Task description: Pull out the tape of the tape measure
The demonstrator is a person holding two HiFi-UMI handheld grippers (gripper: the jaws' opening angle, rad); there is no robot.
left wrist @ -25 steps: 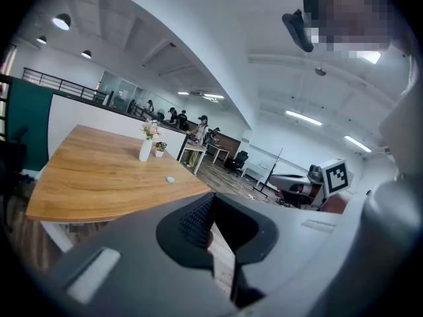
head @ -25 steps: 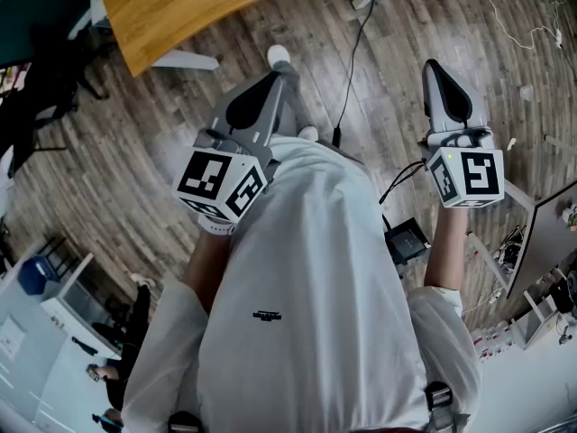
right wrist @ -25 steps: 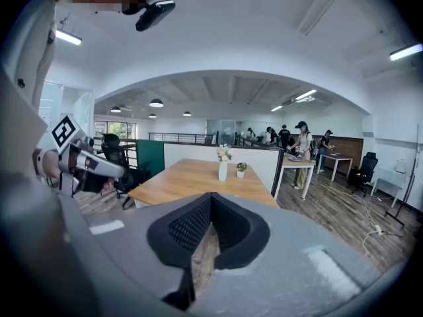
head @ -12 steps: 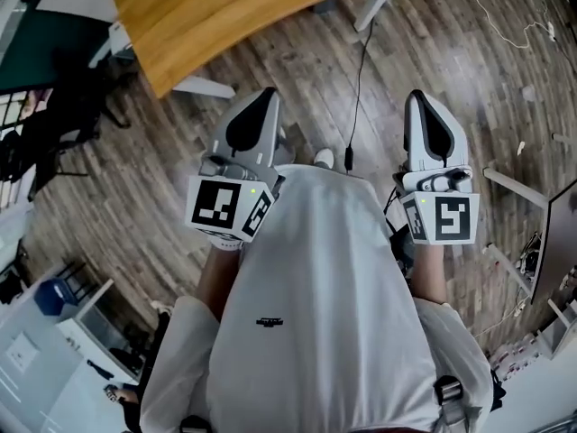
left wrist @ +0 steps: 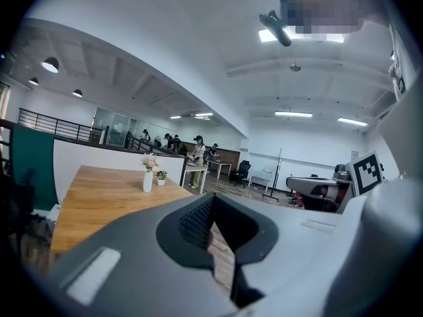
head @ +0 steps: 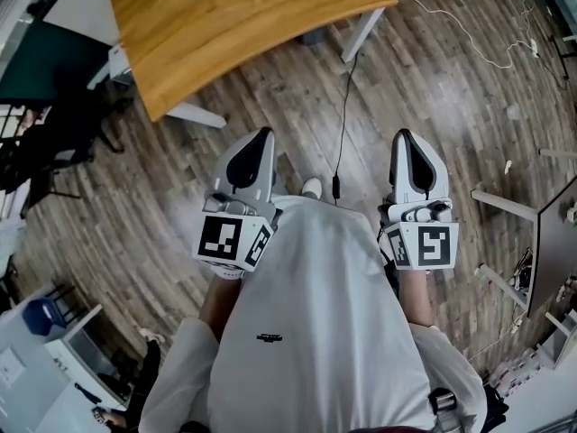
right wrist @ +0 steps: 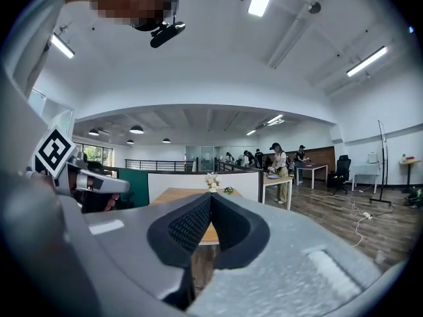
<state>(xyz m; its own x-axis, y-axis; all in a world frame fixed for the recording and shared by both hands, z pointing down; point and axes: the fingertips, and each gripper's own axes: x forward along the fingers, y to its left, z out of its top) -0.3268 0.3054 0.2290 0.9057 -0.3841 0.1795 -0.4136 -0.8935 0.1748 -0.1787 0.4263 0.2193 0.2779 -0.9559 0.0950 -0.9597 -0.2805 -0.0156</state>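
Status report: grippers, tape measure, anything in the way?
Left gripper and right gripper both shut, empty. Tape measure not in view. Wooden table ahead, cable trailing before it.

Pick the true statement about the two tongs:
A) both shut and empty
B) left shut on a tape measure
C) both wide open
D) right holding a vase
A: in each gripper view, the jaws of the left tongs and the right tongs meet with nothing between them.

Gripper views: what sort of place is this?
Probably an open-plan office: a wooden table bearing a flower vase, people working beyond low partitions, and an office chair on plank flooring.
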